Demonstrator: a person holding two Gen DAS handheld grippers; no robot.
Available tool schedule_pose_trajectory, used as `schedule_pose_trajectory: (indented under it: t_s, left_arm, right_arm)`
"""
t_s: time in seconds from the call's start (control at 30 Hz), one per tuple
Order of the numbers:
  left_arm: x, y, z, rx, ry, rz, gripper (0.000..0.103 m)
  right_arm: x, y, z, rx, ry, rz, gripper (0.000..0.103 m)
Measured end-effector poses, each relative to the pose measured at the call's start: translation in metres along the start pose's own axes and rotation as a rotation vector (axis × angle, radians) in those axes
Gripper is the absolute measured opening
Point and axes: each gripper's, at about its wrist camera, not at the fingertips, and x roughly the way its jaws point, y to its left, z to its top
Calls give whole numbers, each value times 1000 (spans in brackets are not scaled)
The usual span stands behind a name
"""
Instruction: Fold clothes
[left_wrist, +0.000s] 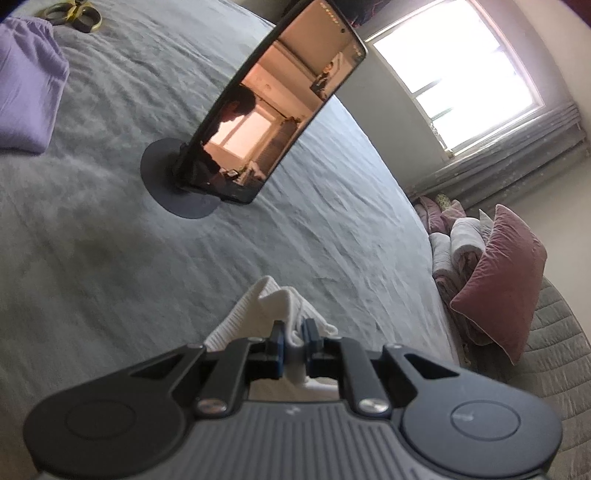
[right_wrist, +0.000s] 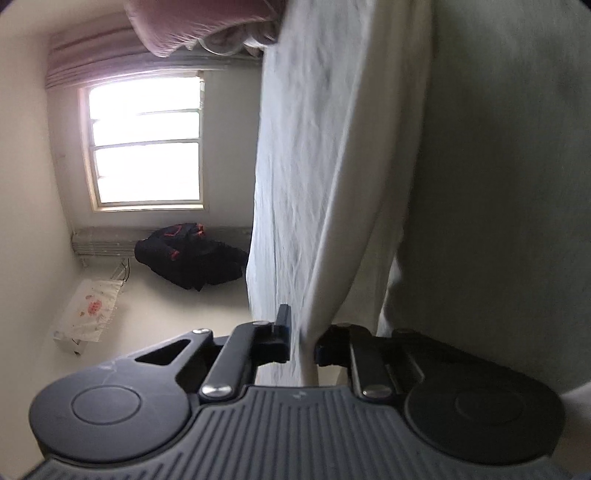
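left gripper (left_wrist: 294, 341): clenched on bunched white garment (left_wrist: 271, 301), near side of phone (left_wrist: 273, 110) on bed (left_wrist: 110, 240)
right gripper (right_wrist: 302, 341): grasping same garment's edge, long axis running away from fingers

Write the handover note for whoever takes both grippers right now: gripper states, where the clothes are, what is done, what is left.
Left gripper: shut on a bunched edge of the white garment, lifted over the grey bed.
Right gripper: shut on the same white cloth, which hangs taut in front of its camera.
Purple garment: looks folded, lying at the bed's far side.
Phone stands on the bed; keep the cloth clear of it.
Left: lay the white garment flat and fold it.
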Motion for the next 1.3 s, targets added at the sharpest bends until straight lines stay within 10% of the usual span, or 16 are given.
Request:
schedule_pose_trajectory:
  t_s: [0.37,0.93,1.07,1.3]
  left_arm:
    - [-2,5,11,73,81,-10,10]
    - [0,-9,-10,371,69,285,27]
    - [-14,-25,-16,437,13,266,36]
    - [-19,-64,-32,552,-5,96,52]
  right_arm:
    - [-26,34,-42,-440,28,-87,16]
    - [-57,9,-85,-834,123,-282,19]
    - [-69,23,-76,-848,122,-318,55]
    - [-89,39,-41,-834,35,-391,55]
